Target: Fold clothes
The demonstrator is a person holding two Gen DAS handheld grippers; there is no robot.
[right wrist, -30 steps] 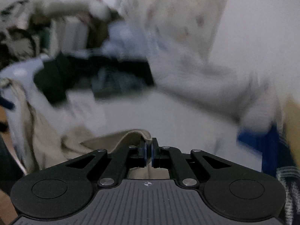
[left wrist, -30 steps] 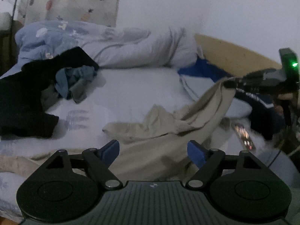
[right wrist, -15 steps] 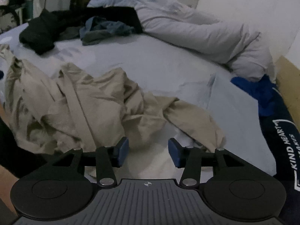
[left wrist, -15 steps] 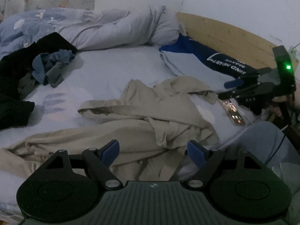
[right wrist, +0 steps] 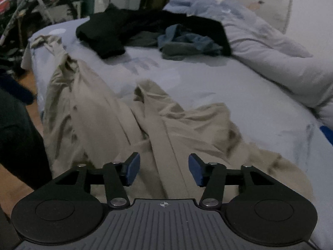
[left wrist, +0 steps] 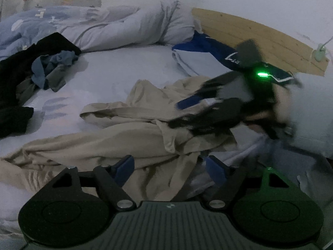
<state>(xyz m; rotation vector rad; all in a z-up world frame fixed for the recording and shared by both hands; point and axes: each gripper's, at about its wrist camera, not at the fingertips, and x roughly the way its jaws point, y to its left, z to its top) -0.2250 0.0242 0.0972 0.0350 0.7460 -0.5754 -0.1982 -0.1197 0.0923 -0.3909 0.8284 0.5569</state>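
A bedroom, dim, with a white wall and a wooden headboard (left wrist: 260,33). The bed (right wrist: 239,95) fills most of both views, covered by a pale blue sheet. A big rumpled quilt (left wrist: 116,27) lies along the far side by the wall.

On the sheet near the quilt sits a pile of dark clothes (right wrist: 116,31), with a blue bundle (right wrist: 187,41) on it. None of these look folded. A blue and white piece (left wrist: 199,52) lies flat by the headboard; I cannot tell if it is folded laundry or bedding.

The beige garment (right wrist: 116,129) is spread across the near part of the bed. It is all bunched and twisted, with one long part trailing to the bed's edge. No neat fold shows in it yet, so the folding has barely begun, I think. It has to be pulled flat first, and then the dark pile waits.

The left gripper (left wrist: 169,167) hangs just over the near edge of the beige cloth, jaws wide, closing a little, pressing on nothing.

The right gripper (right wrist: 164,170) is low over the middle of the cloth. Its jaws stand apart and are closing, with a beige strip below the gap, not pinched yet.
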